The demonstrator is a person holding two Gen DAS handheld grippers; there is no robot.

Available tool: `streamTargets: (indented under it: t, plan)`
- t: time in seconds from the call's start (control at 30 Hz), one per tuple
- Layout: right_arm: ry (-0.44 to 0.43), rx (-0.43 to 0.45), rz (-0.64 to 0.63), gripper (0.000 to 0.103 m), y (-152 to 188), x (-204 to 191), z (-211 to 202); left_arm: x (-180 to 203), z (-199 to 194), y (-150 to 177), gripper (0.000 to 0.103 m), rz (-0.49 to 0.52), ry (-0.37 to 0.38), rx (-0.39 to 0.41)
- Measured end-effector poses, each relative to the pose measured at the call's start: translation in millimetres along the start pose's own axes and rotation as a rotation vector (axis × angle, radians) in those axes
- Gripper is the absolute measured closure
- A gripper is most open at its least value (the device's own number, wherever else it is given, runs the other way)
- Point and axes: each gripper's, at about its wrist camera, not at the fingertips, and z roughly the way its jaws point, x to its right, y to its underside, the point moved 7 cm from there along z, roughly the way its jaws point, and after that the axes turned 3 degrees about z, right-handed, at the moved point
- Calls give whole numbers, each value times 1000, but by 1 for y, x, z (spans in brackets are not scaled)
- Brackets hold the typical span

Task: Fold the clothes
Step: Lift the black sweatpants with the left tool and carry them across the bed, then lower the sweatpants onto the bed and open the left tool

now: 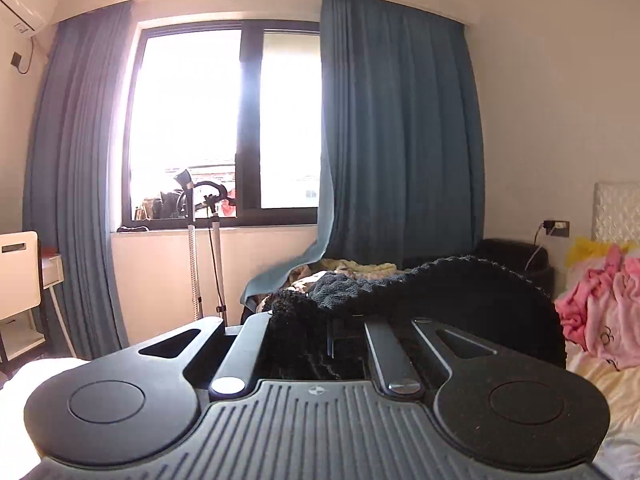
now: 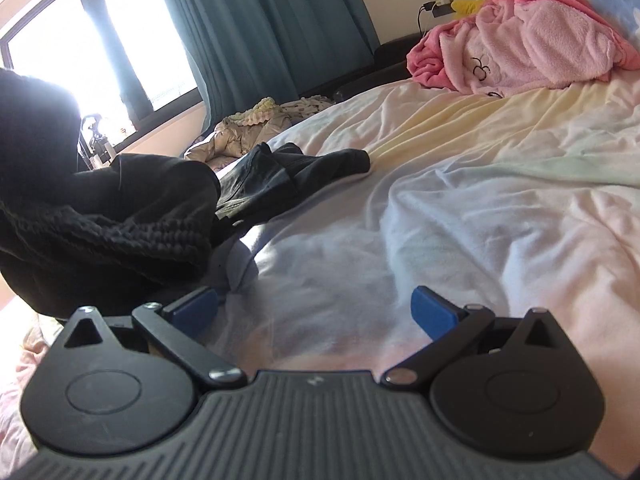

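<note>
My left gripper [image 1: 316, 320] is shut on a black knitted garment [image 1: 440, 284], raised off the bed; the knit bunches between the fingers and drapes off to the right, hiding the fingertips. In the right wrist view the same black knitted garment [image 2: 104, 216] hangs in a heap at the left. My right gripper [image 2: 316, 308] is open, low over the pale sheet, with its blue pads [image 2: 434, 310] wide apart and nothing between them. A dark pair of trousers [image 2: 292, 172] lies crumpled on the bed beyond the knit.
A pink fleece pile [image 2: 528, 40] lies near the headboard [image 1: 616, 212]. A beige padded jacket [image 2: 244, 132] and a cream knit sit at the bed's far edge by the blue curtains [image 1: 400, 128]. A stand [image 1: 192, 248] is under the window; a white chair [image 1: 18, 276] is far left.
</note>
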Motion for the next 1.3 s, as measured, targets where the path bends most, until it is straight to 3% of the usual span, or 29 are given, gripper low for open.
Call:
streamTargets:
  t: [0.1,0.23,0.33,0.4,0.5,0.63,0.77,0.83,0.93,1.0,1.1,1.2,1.3]
  plan:
    - [-4,-6,-57,0,6,-11,2,-82,18,-24,94,-152,-112,-31]
    - [-10,-14,-133,0,14,-26,5,-184,40,-15,94,-282,-274,-51]
    - [-15,-20,-190,0,19,-38,8,-259,58,22,94,-330,-420,-113]
    - [-29,-24,-225,0,22,-47,12,-307,73,61,94,-362,-498,-218]
    - [-48,-31,-315,0,31,-66,18,-362,86,122,94,-486,-560,-350]
    - [-68,-60,-417,0,45,-85,28,-419,61,170,92,-661,-588,-370]
    - [-71,-77,-436,0,50,-90,34,-432,47,184,83,-768,-593,-431]
    - [-68,-77,-430,0,50,-89,34,-426,34,181,62,-764,-553,-469]
    - [-68,-64,-419,0,48,-89,30,-405,2,169,47,-748,-532,-472]
    - [-77,-52,-411,0,46,-91,25,-389,-25,159,47,-764,-529,-441]
    - [-114,-41,-376,0,40,-94,15,-356,-60,150,38,-781,-518,-428]
    - [-151,-17,-358,0,32,-100,1,-300,-83,139,38,-793,-397,-417]
    - [-165,5,-357,0,27,-104,-11,-244,-98,136,38,-787,-325,-415]
